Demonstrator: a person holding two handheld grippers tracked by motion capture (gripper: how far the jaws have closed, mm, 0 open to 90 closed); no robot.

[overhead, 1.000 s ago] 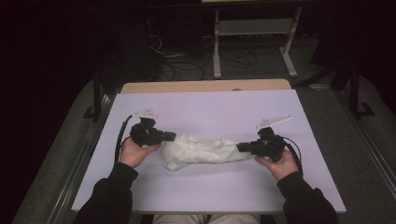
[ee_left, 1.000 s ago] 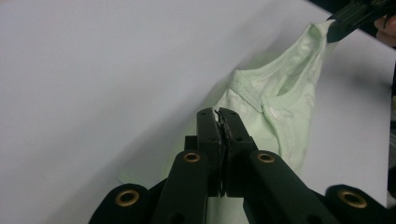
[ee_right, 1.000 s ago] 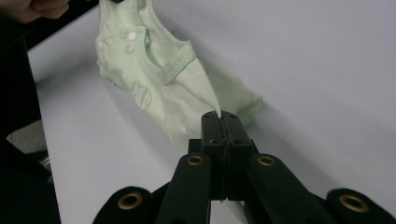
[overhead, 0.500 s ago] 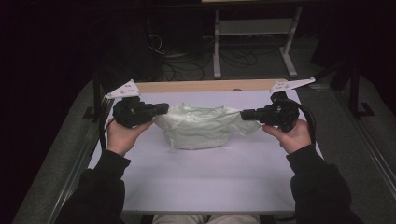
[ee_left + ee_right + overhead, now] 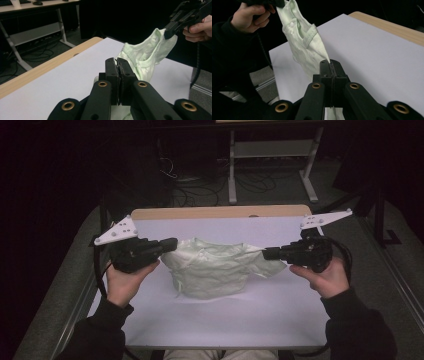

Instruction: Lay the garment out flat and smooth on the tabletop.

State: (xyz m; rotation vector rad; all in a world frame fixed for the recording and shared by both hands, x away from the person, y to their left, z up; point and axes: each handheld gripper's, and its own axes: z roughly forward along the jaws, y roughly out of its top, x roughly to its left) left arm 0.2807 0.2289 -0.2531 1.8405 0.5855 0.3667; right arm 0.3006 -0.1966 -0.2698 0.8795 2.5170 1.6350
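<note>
Both tongs, left [image 5: 170,244] and right [image 5: 267,253], have risen and spread, each clamped on a shoulder, so the shirt [image 5: 212,270] hangs open above the tabletop's [image 5: 210,320] middle, ready for laying flat.

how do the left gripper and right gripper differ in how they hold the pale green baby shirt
The left gripper pinches the pale green baby shirt at its left shoulder; the right gripper pinches the opposite shoulder. The left gripper's grey plate tilts toward the table's middle; the right gripper's plate points outward past the table edge. Both are shut on cloth, with the shirt stretched between them above the white table.
</note>
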